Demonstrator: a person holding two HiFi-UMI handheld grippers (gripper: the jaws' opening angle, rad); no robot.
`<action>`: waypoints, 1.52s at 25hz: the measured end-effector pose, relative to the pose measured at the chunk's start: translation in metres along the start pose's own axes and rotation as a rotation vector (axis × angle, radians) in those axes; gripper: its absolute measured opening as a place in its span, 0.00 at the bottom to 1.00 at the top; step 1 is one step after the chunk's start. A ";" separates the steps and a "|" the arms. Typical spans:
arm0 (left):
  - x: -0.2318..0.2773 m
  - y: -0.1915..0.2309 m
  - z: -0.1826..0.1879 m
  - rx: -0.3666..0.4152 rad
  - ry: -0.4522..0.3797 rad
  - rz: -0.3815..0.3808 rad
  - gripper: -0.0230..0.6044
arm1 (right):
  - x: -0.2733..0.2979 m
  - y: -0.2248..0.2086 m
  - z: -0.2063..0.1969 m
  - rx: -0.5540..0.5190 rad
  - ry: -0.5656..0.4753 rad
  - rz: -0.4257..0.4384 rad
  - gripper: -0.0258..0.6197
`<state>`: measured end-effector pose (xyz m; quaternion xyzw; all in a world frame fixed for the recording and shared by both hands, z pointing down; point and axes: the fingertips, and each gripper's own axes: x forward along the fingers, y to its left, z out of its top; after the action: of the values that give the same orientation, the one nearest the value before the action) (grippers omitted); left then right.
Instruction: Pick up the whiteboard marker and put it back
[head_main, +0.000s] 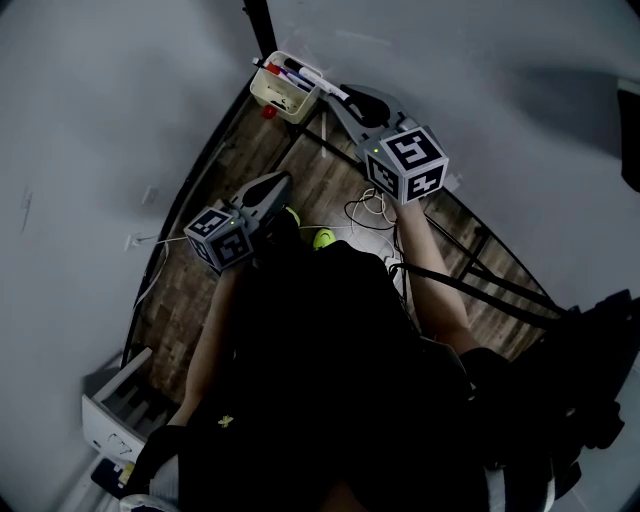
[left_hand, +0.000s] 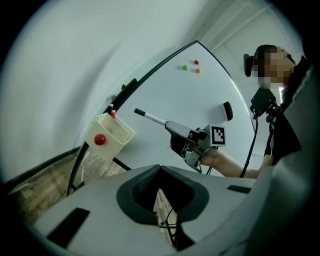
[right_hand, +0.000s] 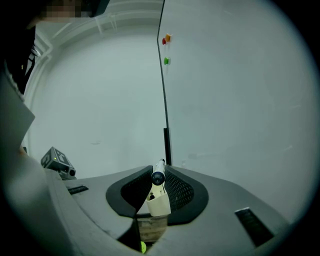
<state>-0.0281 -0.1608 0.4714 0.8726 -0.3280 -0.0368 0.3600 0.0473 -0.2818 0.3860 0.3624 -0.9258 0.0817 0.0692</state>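
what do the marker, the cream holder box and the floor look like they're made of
Whiteboard marker: likely plastic; smooth white barrel with a dark end.
Holder box: probably moulded plastic; cream, matte, with thin even walls.
Floor: wood or wood-look laminate; brown planks with visible seams, and the look leaves open which.

Left gripper (left_hand: 160, 170) fills the foreground: its dark-padded fingers (left_hand: 137, 187) meet at the tips with nothing between them, and wooden floor (left_hand: 40, 192) and a cable show through the gap behind. Beyond, the right gripper (left_hand: 168, 125) is clamped on a whiteboard marker (left_hand: 150, 118), which projects towards a cream holder box (left_hand: 116, 134) mounted on the whiteboard (left_hand: 190, 97). A red magnet (left_hand: 100, 140) sits on the box front. Green, red and orange magnets (left_hand: 196, 62) cluster near the board's top, with a black eraser (left_hand: 227, 111) lower down.
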 end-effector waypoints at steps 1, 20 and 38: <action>0.001 -0.002 0.000 0.004 0.001 -0.003 0.07 | -0.003 0.001 0.003 -0.003 -0.006 -0.001 0.15; 0.026 -0.015 0.002 0.038 0.006 -0.045 0.07 | -0.055 0.013 0.034 -0.019 -0.085 -0.022 0.15; 0.037 -0.018 0.008 0.026 -0.024 -0.067 0.07 | -0.070 0.013 0.039 -0.015 -0.107 -0.035 0.15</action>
<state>0.0083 -0.1791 0.4601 0.8872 -0.3035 -0.0550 0.3432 0.0873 -0.2340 0.3332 0.3820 -0.9223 0.0541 0.0236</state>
